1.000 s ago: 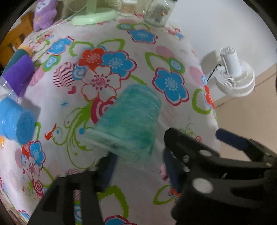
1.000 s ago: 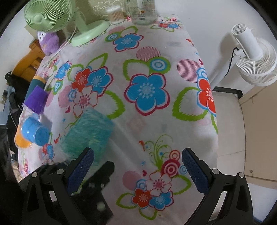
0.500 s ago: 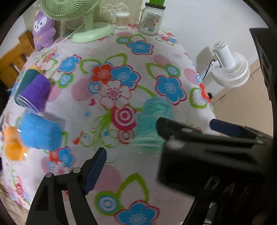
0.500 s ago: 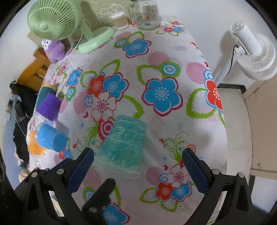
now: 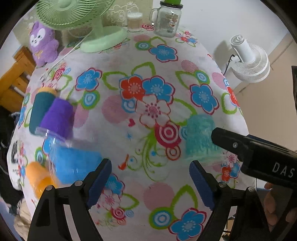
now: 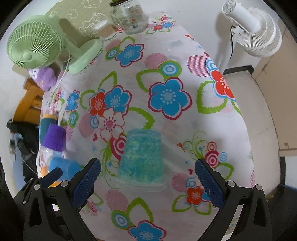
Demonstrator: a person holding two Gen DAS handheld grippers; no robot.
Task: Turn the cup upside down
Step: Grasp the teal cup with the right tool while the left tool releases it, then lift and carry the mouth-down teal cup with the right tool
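Standing rim-down on tablecloth: teal cup, both grippers spread.

A flowered tablecloth covers the table beside a white wall (a white fan stands nearby).

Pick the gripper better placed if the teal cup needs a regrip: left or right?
Right. The right gripper is open with the teal cup centred ahead of its fingers. The left gripper is also open, but the cup sits off to its right.
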